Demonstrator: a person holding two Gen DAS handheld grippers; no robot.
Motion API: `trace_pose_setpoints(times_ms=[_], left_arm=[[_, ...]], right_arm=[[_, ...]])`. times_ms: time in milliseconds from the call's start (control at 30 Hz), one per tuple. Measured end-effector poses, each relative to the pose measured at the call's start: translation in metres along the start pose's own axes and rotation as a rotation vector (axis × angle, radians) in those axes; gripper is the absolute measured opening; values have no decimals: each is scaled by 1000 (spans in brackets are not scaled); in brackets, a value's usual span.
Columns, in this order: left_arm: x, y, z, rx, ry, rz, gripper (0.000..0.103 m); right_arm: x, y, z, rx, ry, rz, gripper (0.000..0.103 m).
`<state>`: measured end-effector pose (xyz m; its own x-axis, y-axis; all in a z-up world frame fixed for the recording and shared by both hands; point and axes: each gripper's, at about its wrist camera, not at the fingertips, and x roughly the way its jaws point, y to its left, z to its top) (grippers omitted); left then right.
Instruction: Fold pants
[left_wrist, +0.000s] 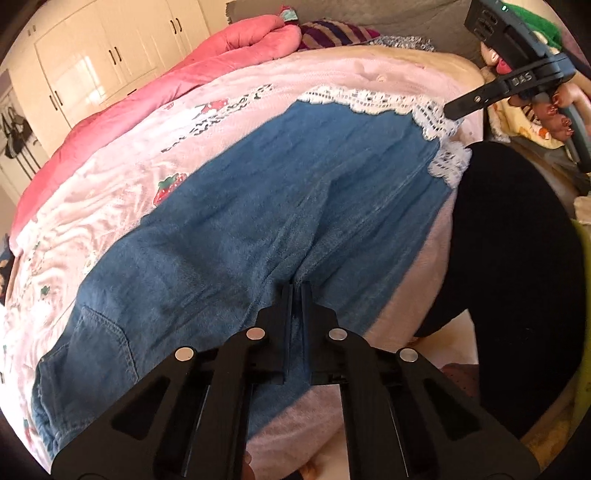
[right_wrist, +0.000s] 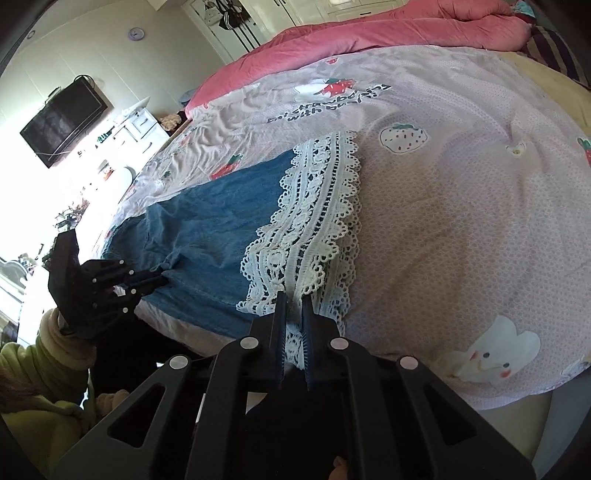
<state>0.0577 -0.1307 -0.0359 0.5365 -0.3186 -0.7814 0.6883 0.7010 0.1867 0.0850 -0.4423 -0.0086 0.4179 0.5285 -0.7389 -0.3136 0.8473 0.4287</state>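
Blue denim pants (left_wrist: 258, 206) with a white lace hem (left_wrist: 369, 98) lie flat on a pink strawberry-print sheet (left_wrist: 122, 192). My left gripper (left_wrist: 297, 286) is shut on a pinch of denim at the near edge of the pants, and the cloth puckers at its tips. The right wrist view shows the same gripper (right_wrist: 164, 277) at the left, biting the denim (right_wrist: 214, 221). My right gripper (right_wrist: 293, 295) is shut on the near end of the lace hem (right_wrist: 314, 229), with lace showing between its fingers. From the left wrist view its tip (left_wrist: 452, 110) touches the lace corner.
A bunched pink quilt (right_wrist: 369, 33) lies along the far side of the bed. A dark-clothed part of the person (left_wrist: 509, 258) stands against the near bed edge. A green sleeve (right_wrist: 33, 369) is at lower left. A wall TV (right_wrist: 62, 122) and white wardrobes (left_wrist: 110, 55) stand beyond.
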Motion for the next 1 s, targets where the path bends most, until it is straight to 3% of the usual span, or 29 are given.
trace_pose_setpoints(times_ms=[167,333,500,633,667,700,767,800,867,1000], left_arm=[[-20,-14,-9,33,-22,-59,0],[-4,-19,-19,21,32,-66,0],[-4,-16,-28,-28,31,-104,4],[-21,-1,-30,-104,6,-96,22],[-30,7,-31,-133,-15,-93,28],[-35,11,-33,-147,-29,-84,32],[-53,27,-34,-181,-66,-21,41],[-57,33,-33,-189,-70,10,46],[-63,55,-32,-223,-58,150,56],[-65,90,-32,-339,-47,231,65]], right_arm=[[6,-4,-10,-4,63,-32,7],[19,-5,-15,-2,105,-55,7],[16,-8,-13,10,132,-87,17],[-5,-8,-5,27,78,-125,23],[-10,-6,-1,27,52,-124,29],[-14,-4,4,25,28,-120,38],[-16,10,19,-2,-16,-99,45],[-12,18,27,-22,-27,-85,46],[7,44,52,-82,-30,-43,46],[51,98,95,-203,-11,44,52]])
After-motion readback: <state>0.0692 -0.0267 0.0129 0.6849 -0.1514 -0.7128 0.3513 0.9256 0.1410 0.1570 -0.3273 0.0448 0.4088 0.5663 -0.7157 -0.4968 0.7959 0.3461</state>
